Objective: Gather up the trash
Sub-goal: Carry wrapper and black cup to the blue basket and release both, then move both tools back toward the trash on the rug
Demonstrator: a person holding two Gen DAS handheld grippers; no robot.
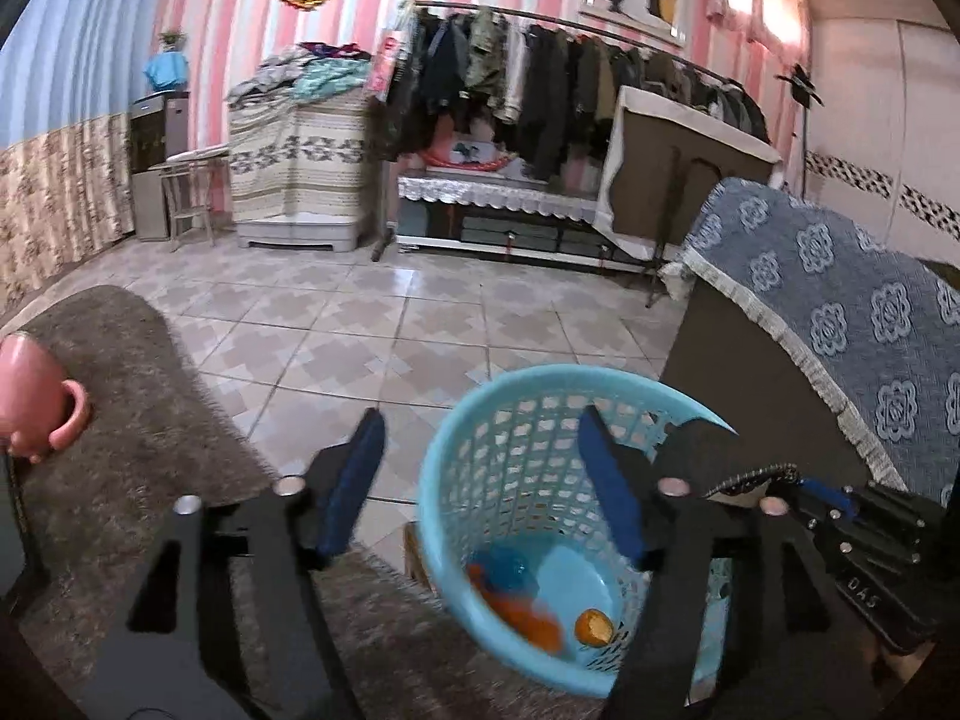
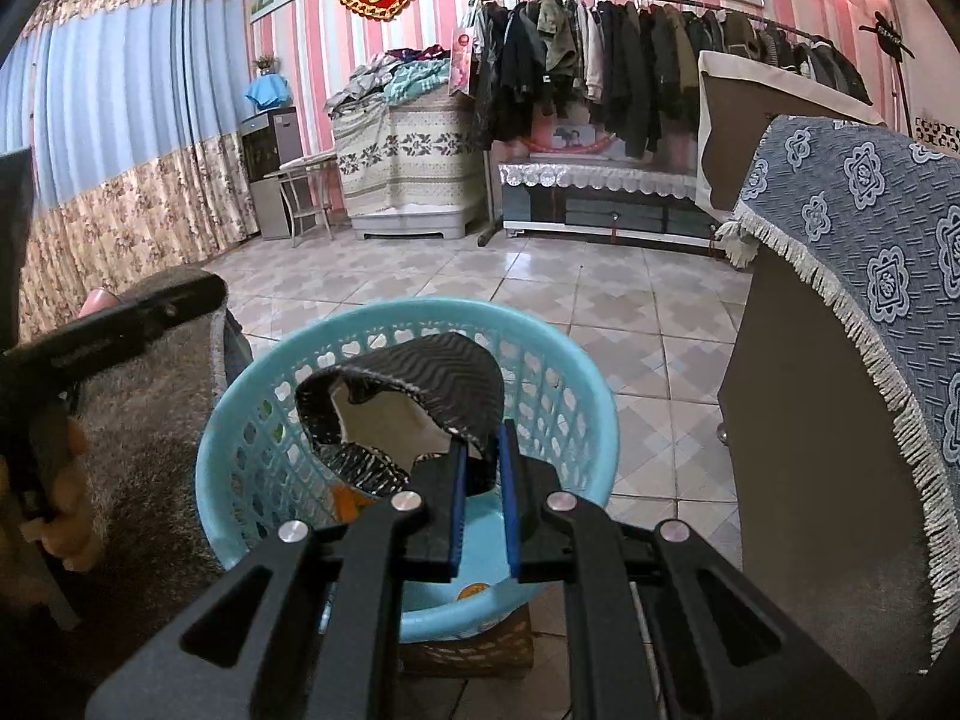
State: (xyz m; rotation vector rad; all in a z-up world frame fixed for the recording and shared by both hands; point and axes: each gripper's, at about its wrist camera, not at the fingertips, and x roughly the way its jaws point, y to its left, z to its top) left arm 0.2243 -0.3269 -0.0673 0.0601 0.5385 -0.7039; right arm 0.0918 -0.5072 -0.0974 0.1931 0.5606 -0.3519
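While I look along my left gripper (image 1: 480, 468), its two blue-padded fingers (image 1: 351, 489) stand wide apart with nothing between them. Behind the gap, from about five o'clock of the frame's centre, sits a light blue basket (image 1: 474, 420) with lattice walls. On its floor lie an orange scrap (image 1: 522, 615), a blue crumpled bit (image 1: 507, 564) and a small round orange piece (image 1: 594, 627). At four o'clock, past my right finger, my right gripper (image 1: 780, 489) reaches in over the basket's rim with a dark patterned strip (image 1: 702, 450) in it. At nine o'clock a pink mug (image 1: 36, 396) stands on a shaggy grey rug-like cover (image 1: 138, 420). At three o'clock a blue flowered cloth (image 1: 840, 312) with a fringe drapes over a dark piece of furniture. Tiled floor (image 1: 372, 324) runs toward twelve o'clock, up to a rack of dark clothes (image 1: 540, 78).

From my right gripper (image 2: 480, 456), the fingers are pressed together on the dark strip (image 2: 414, 384), which curls up in a loop showing a pale inner side, right above the mouth of the basket (image 2: 558, 372). The basket stands on a low woven stand (image 2: 474, 657). At nine o'clock my left gripper (image 2: 150, 312) shows as a dark blurred bar, a hand (image 2: 66, 498) behind it. The fringed cloth (image 2: 870, 252) fills three o'clock.
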